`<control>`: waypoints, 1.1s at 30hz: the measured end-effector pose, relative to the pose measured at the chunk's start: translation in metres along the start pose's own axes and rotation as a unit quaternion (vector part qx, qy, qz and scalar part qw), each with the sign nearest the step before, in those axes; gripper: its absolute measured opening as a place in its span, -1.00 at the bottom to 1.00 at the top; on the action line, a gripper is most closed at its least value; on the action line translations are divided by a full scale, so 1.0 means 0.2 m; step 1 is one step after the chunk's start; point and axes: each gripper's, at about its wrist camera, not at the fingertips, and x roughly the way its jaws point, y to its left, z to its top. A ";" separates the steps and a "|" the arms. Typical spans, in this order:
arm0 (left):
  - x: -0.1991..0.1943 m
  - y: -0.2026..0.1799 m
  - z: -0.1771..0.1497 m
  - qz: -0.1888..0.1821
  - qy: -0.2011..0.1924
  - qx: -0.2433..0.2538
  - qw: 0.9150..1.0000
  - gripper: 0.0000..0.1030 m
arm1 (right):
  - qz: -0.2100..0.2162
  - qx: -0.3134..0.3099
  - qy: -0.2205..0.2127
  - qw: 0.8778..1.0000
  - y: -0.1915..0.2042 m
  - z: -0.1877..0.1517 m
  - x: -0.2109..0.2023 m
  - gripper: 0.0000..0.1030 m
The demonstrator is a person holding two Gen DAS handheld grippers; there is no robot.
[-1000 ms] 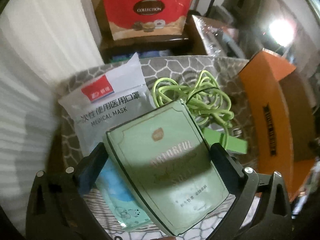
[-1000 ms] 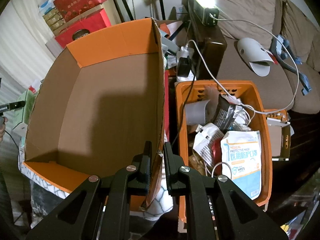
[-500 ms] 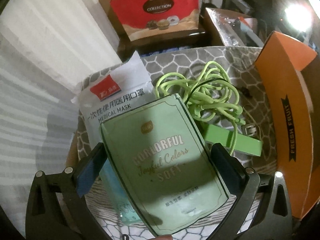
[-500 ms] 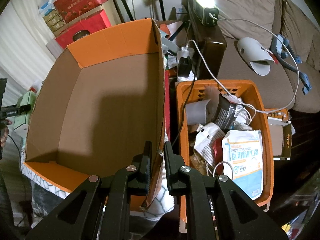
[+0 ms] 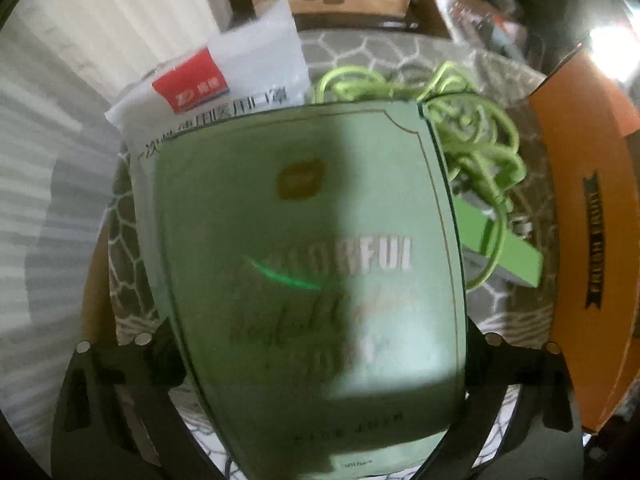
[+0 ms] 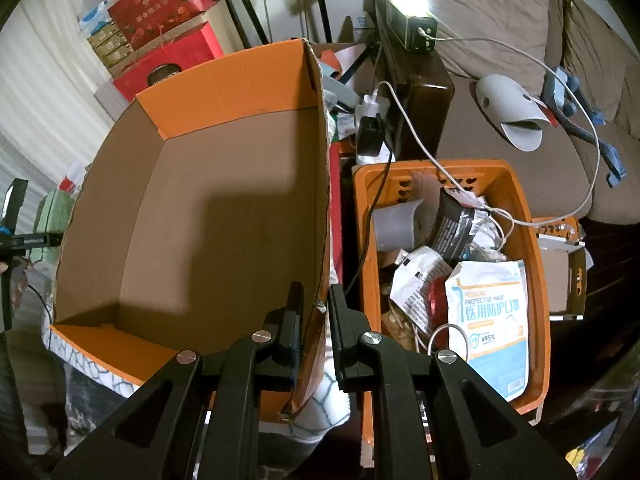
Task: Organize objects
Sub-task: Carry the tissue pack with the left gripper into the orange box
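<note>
Below, glossy flat green pouch (image 5: 308, 264) between closing left gripper (image 5: 320, 356) jaws; right gripper (image 6: 314, 320) pinching corrugated box wall (image 6: 320, 184).

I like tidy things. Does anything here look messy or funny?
Yes. The bright green cord lies in a tangled heap on the patterned cloth, beside the green pack, not coiled. The orange basket is jumbled too.

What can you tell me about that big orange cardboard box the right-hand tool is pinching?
The orange cardboard box is open-topped and empty, plain brown inside with orange flaps and outer faces; black lettering shows on one outer side. It is tipped so its opening faces the right camera, and it rests on a grey honeycomb-patterned cloth. The right gripper is shut on its right wall near the front corner. An orange plastic crate stands beside it.
</note>
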 end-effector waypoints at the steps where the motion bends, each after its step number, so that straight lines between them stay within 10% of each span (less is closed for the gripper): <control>1: -0.02 0.00 0.00 0.000 -0.011 0.003 1.000 0.81 | 0.000 0.000 0.000 1.000 0.00 0.00 0.00 -0.76; 15: -0.40 -0.04 -0.11 -0.046 -0.111 0.044 0.992 0.69 | 0.003 0.003 0.000 1.000 -0.01 0.00 0.00 -0.76; 33: -0.66 -0.65 -0.16 -0.130 -0.122 0.152 0.972 0.69 | 0.007 0.009 0.001 1.000 -0.01 0.01 0.00 -0.77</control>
